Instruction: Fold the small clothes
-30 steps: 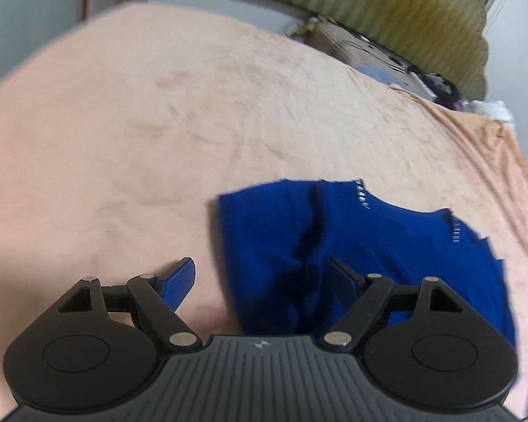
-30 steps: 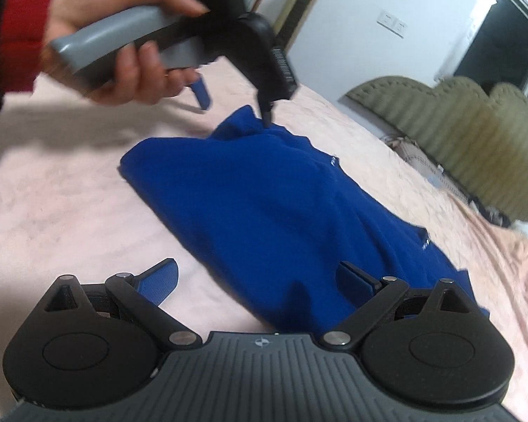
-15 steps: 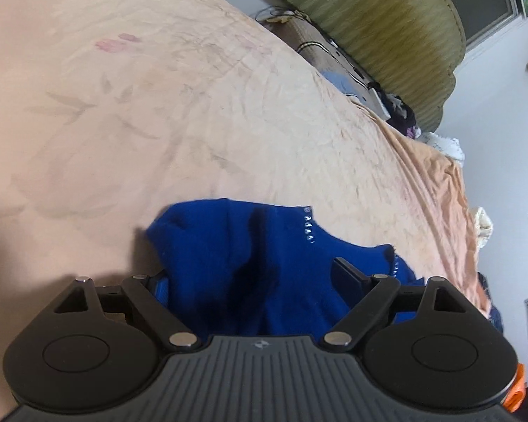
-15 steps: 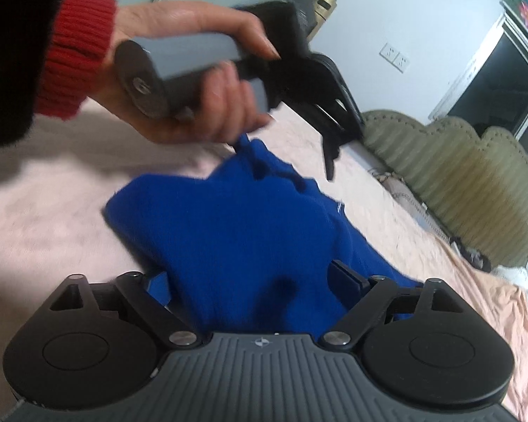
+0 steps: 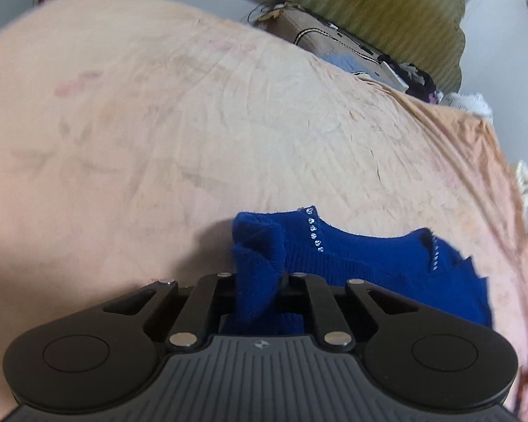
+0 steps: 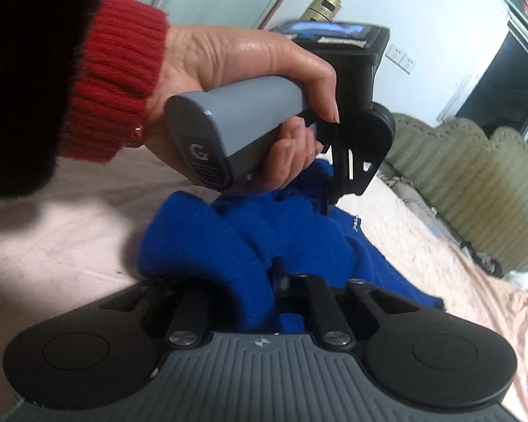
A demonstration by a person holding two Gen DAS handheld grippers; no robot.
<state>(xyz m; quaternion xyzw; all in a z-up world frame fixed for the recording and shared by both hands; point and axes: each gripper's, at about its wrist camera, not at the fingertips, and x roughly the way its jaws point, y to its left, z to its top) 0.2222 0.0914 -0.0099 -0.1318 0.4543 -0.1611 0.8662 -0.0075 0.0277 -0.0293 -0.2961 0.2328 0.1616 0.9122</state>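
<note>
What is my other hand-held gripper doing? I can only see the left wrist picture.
Observer: The right hand-held gripper is shut on a bunched fold of the blue sweater.
Child: Who's holding my left one?
Observer: A hand with a red cuff grips its grey handle.
Child: Is the sweater lying flat?
Observer: No. It humps up off the pink sheet, rising toward the left hand-held gripper.
</note>
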